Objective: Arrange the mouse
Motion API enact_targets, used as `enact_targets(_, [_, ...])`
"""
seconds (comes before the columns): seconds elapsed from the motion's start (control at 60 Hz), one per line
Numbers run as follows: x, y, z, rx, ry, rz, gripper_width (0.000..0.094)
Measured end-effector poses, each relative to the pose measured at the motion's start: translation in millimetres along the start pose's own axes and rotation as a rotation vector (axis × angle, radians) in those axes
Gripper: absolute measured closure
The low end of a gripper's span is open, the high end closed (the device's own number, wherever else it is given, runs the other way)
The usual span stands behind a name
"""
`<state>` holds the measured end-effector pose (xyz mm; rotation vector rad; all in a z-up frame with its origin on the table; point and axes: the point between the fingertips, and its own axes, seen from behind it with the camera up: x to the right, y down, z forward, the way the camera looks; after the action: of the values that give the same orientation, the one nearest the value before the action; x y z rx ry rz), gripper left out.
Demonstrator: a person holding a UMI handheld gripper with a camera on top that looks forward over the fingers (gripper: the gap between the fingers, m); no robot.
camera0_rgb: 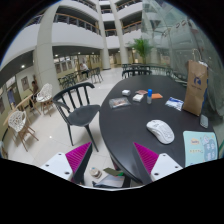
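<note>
A big bright hall with tall white pillars holds a round dark table (125, 125). The claw (113, 158) hangs over the table's near edge, its fingers spread wide with nothing between them. A white mouse (160, 130) lies just beyond the right finger. Farther off sit a brown bag (195, 88) and a black chair (75, 105).

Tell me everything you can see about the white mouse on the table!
The mouse is white or pale grey, smooth and rounded like an oval pebble, probably plastic. No cable shows. It lies flat on the dark round table, turned at a slant, with nothing but the table touching it. A light blue pad lies close beside it. The gripper is open, and the mouse sits beyond its pink-padded fingers, a little to one side, not between them.
</note>
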<state>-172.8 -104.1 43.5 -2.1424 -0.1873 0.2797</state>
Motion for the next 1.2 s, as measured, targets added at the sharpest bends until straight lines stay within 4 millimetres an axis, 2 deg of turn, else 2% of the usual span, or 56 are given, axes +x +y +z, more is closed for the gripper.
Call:
enact_targets(0.05, [17.4,1.7,-0.7,-0.004,0.039,-0.011,0.0097])
enact_targets(0.133, [72.6,6.6,-9.1,-0.009,0.129,-0.009,0.0103])
enact_targets(0.15, [83.4,6.1,-5.0,-0.01,0.139,-0.005,0.0105])
enact_targets(0.167, [101.1,6.9,-6.1,-0.011,0.151,0.0,0.0106])
enact_targets(0.183, [98.6,7.7,-5.2,-0.01,0.168,0.005,0.0104])
enact_targets(0.267, [141.5,8.4,1.1,-0.013,0.231,0.022,0.0105])
enact_targets(0.283, [130.5,7.2,3.6,-0.017,0.247,0.024,0.0107])
enact_targets(0.3, [154.1,8.5,6.4,-0.021,0.243,0.025,0.0107])
enact_targets(0.333, [164.6,10.4,12.1,-0.032,0.25,0.028,0.0109])
enact_targets(0.417, [182.1,10.0,32.3,-0.046,0.241,0.03,0.0106])
enact_targets(0.433, [177.5,11.7,36.9,-0.05,0.248,0.028,0.0105])
enact_targets(0.45, [188.1,10.3,43.3,-0.058,0.238,0.024,0.0106])
enact_targets(0.483, [193.4,8.8,52.0,-0.066,0.235,0.016,0.0104])
enact_targets(0.55, [204.9,-2.0,66.5,-0.059,0.248,-0.011,0.0111])
enact_targets(0.567, [205.7,-5.3,70.7,-0.057,0.243,-0.016,0.0105])
enact_targets(0.583, [198.5,-6.2,73.2,-0.057,0.24,-0.018,0.0101])
enact_targets(0.65, [207.7,-18.9,92.9,-0.056,0.222,-0.009,0.0109])
enact_targets(0.7, [212.2,-25.8,103.0,-0.051,0.233,-0.013,0.0153])
enact_targets(0.75, [216.9,-32.1,110.9,-0.052,0.236,-0.006,0.0394])
enact_targets(0.85, [222.3,-34.1,113.5,-0.06,0.271,-0.033,0.0519])
enact_targets(0.917, [204.4,-37.2,100.8,-0.049,0.216,-0.065,0.0545])
enact_targets(0.95, [197.2,-49.4,85.7,-0.007,0.19,-0.051,0.0546])
enact_targets(0.983, [199.5,-67.4,64.1,0.046,0.192,-0.028,0.0548])
enact_targets(1.033, [220.4,-102.3,23.9,0.144,0.257,0.021,0.0547])
enact_targets(1.083, [248.2,-122.2,-22.6,0.212,0.335,0.012,0.0548])
enact_targets(1.133, [271.7,-124.9,-61.3,0.231,0.387,-0.003,0.0549])
enact_targets(1.2, [306.1,-106.6,-93.5,0.198,0.443,0.019,0.055])
